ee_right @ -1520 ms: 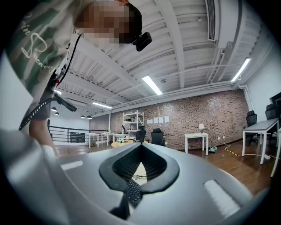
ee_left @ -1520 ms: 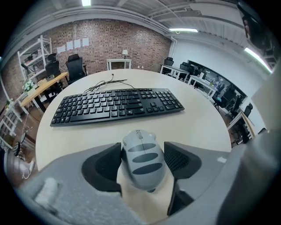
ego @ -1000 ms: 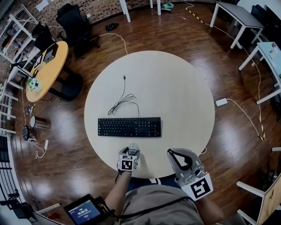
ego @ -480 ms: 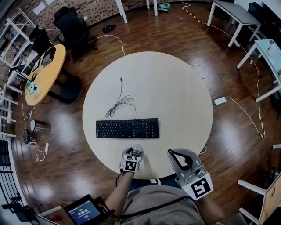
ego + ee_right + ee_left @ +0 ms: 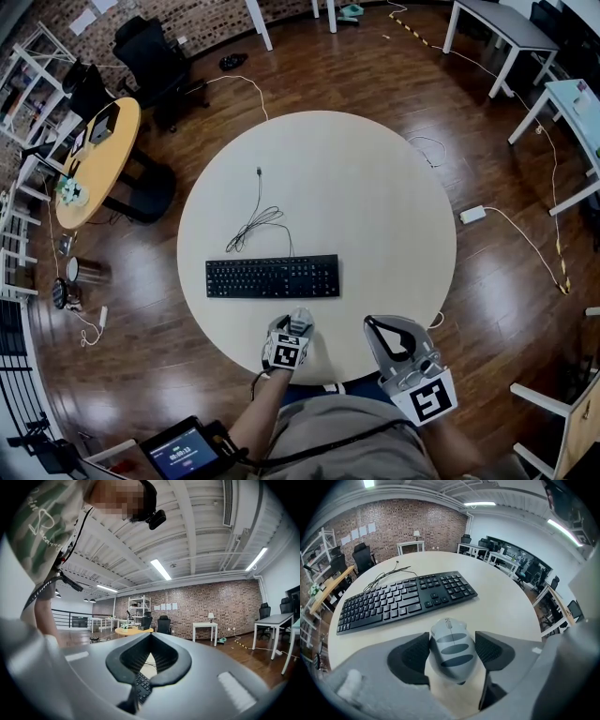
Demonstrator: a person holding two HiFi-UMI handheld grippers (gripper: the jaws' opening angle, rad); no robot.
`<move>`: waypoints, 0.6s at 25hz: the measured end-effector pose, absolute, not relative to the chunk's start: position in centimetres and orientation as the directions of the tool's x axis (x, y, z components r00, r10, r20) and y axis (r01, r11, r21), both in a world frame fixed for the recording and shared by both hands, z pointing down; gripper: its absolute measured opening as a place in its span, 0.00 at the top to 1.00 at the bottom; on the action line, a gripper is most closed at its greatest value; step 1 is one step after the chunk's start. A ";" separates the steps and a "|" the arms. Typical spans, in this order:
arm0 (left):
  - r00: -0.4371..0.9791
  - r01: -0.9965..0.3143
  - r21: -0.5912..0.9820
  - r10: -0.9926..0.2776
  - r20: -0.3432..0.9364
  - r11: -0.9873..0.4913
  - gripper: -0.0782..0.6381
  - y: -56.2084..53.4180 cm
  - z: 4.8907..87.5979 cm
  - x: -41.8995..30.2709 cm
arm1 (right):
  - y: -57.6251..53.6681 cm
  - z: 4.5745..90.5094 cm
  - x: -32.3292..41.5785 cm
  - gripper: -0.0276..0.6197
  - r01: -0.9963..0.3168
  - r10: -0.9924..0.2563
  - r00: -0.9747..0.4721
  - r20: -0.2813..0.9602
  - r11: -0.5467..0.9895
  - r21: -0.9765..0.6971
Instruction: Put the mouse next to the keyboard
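A grey striped mouse (image 5: 452,648) sits between the black pads of my left gripper (image 5: 451,652), which is shut on it just above the round pale table (image 5: 375,206). From the head view, this gripper (image 5: 298,325) and the mouse (image 5: 300,322) are near the table's front edge, a little in front of the right half of the black keyboard (image 5: 272,277). The keyboard (image 5: 403,597) lies straight ahead of the mouse, its cable (image 5: 258,220) coiled behind it. My right gripper (image 5: 371,324) hangs at the table's front right edge, shut and empty (image 5: 146,670).
The person's torso (image 5: 337,436) is at the table's near edge. A handheld screen (image 5: 178,455) shows at the lower left. A yellow side table (image 5: 98,150) and an office chair (image 5: 155,52) stand at the far left, and cables (image 5: 525,244) run over the wooden floor.
My left gripper has moved a little to the right along the table's front edge with the mouse in it. The right gripper and the keyboard have stayed put.
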State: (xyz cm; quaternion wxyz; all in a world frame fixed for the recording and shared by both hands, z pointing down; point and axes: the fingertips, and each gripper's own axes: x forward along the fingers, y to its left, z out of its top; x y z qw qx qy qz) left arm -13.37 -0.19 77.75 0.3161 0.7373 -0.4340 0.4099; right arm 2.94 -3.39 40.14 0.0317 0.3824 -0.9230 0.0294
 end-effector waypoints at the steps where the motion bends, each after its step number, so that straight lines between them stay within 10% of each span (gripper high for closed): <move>1: 0.289 -0.898 0.111 -0.383 0.877 -0.425 0.45 -0.3 77.7 -13.2 | -3.4 40.2 3.0 0.95 -0.707 -0.703 -0.706 0.081 0.707 -0.029; 15: 0.335 -0.862 0.128 -0.362 0.870 -0.491 0.45 -0.8 78.4 -10.0 | -4.5 40.1 3.8 0.95 -0.723 -0.719 -0.691 0.077 0.690 -0.047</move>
